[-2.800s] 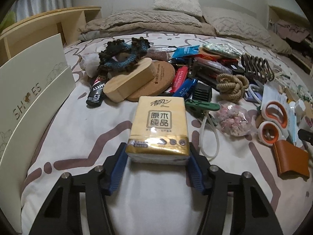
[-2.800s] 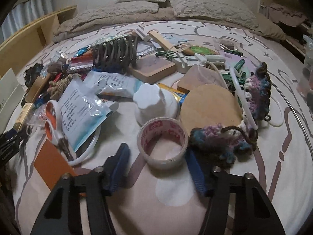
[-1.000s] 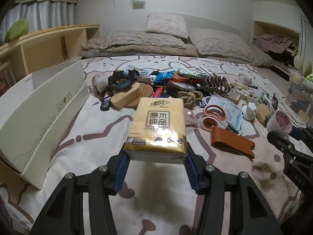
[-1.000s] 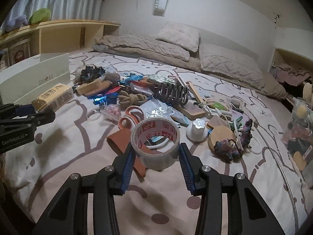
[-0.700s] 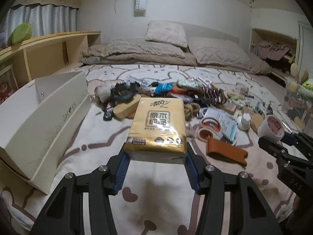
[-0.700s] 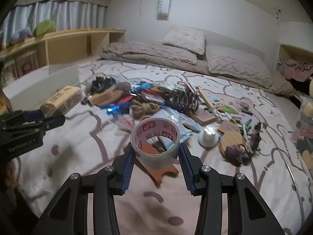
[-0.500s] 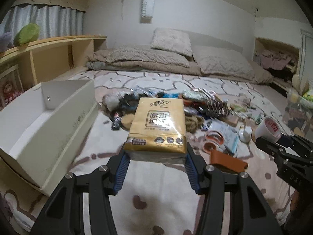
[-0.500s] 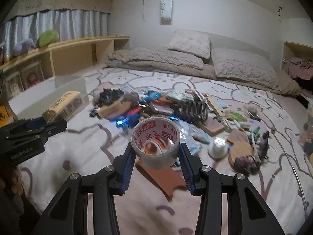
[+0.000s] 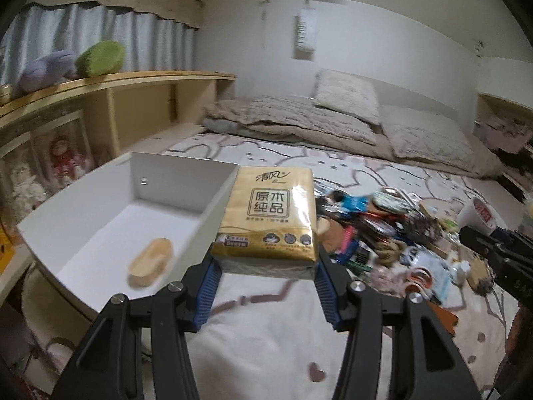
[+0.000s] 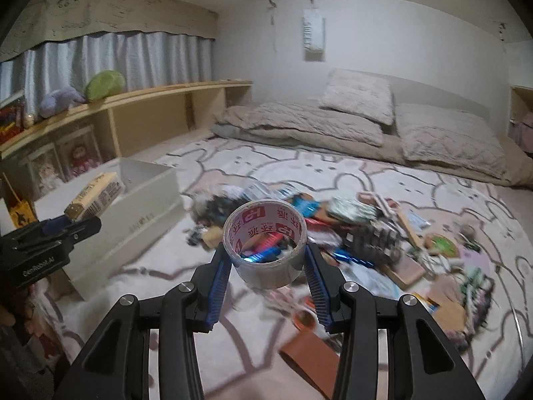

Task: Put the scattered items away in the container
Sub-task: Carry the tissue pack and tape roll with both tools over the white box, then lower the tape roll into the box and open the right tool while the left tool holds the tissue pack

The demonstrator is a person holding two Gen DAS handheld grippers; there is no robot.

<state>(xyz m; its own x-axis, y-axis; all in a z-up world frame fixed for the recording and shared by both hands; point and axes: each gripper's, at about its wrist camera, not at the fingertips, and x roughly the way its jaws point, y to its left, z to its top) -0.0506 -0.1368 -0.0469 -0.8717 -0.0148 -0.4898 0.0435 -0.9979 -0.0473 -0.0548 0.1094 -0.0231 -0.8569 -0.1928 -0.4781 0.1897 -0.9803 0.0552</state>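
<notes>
Gripping a yellow tissue pack [image 9: 266, 220], the left gripper [image 9: 266, 286] has its blue pads pressed on the pack's two long sides, near end only; the pack's long axis runs straight out from the jaws. The right gripper [image 10: 266, 280] is clamped across a roll of clear tape [image 10: 265, 245], hole facing up and toward the camera.

White box [image 9: 213, 206]: lies ahead and to the left of both grippers, on the bed's left edge, open side up. The pack's left edge overlaps the box's near wall in the left wrist view; whether it is over the opening cannot be told. The left gripper is judged the nearer of the two; the right wrist view shows it between the tape and the box. A leftward carry looks like what remains.

Count: two grippers, each loaded. One tissue pack, one tape roll, one box. One wooden block [image 9: 150, 260] already inside the box. Pile of clutter [image 10: 366, 230] on the bedspread, right of the box; blurred, too many items to count.
</notes>
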